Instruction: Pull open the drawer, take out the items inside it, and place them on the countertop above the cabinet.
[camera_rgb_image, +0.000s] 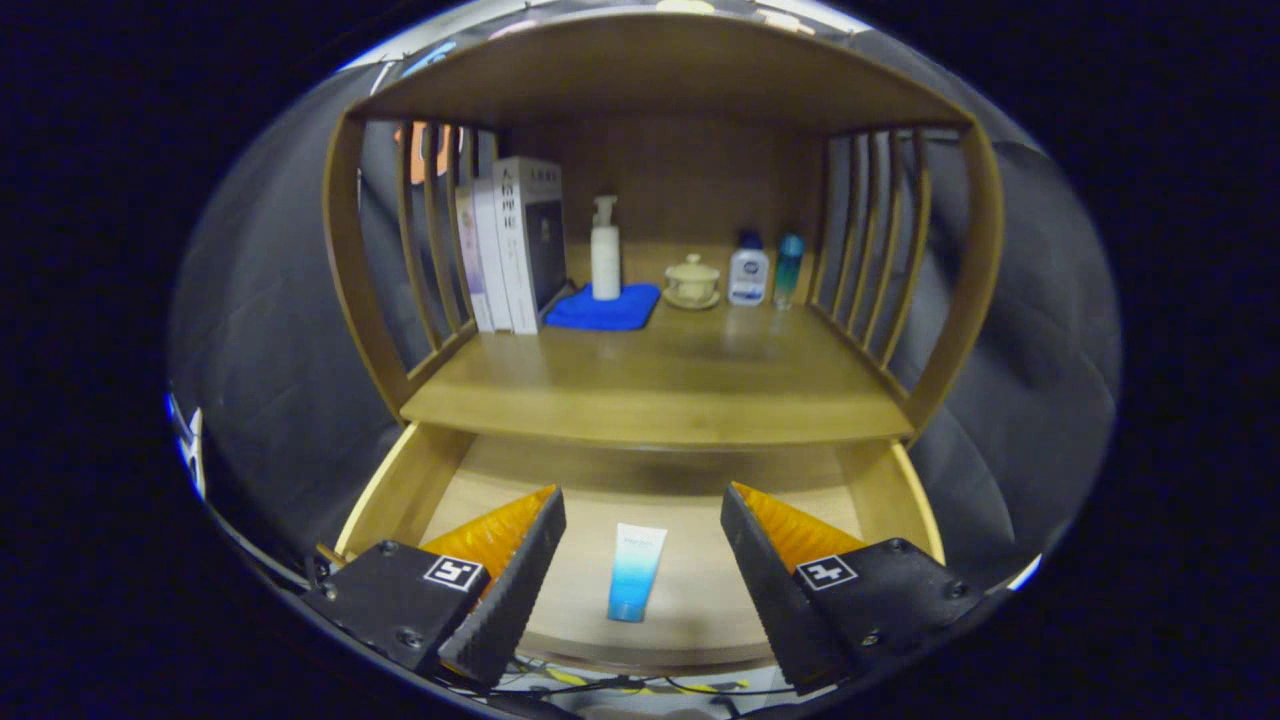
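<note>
Drawer (420, 480) stands pulled open below the cabinet's countertop (660, 390). One item seen inside: a blue-and-white tube (635, 572), lying flat on the drawer floor near the front edge, roughly midway between the side walls. Gripper (640, 530) hovers above the drawer, fingers spread wide, holding nothing. Tube sits between the fingers and below them, its long axis running front-to-back, along the fingers' line. Judgement: a straight descent would put a finger on either long side.
</note>
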